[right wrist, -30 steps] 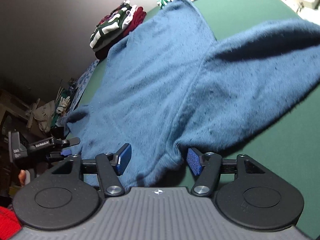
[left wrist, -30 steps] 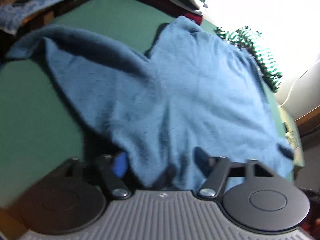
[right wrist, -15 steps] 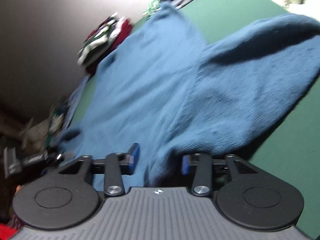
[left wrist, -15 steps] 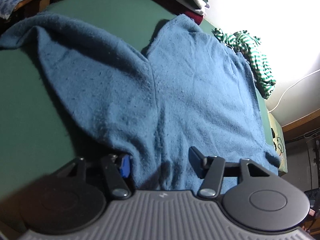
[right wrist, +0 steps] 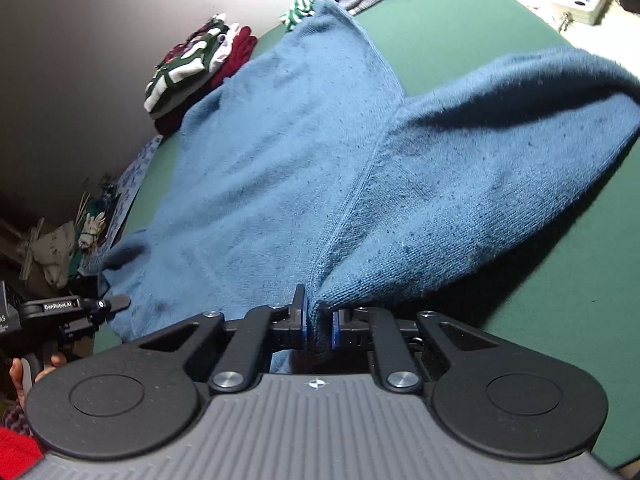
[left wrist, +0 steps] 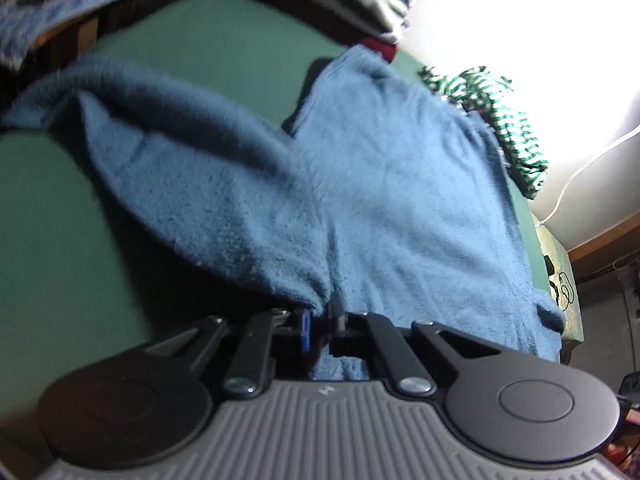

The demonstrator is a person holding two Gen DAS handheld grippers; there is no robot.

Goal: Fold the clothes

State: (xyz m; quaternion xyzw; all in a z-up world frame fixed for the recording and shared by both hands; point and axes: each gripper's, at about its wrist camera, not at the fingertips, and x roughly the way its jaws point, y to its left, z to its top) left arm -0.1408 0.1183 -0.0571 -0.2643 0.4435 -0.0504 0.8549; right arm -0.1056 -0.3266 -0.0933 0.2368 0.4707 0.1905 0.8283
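- One blue sweater (right wrist: 280,168) lies spread on the green table (right wrist: 540,300), both sleeves out sideways
- Two grippers: left gripper (left wrist: 320,322) clenched on its near edge, right gripper (right wrist: 317,326) closing, knit pinched between its pads
- One folded stack (right wrist: 196,68), one striped garment (left wrist: 500,120) beyond

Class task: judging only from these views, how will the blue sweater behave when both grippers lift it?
The sweater is probably floppy: it bunches into folds where the right gripper, closing, pinches it. Its sleeve already sags, so it would likely dangle. The fuzzy knit looks grippy, so it should hardly slip from the shut left gripper.
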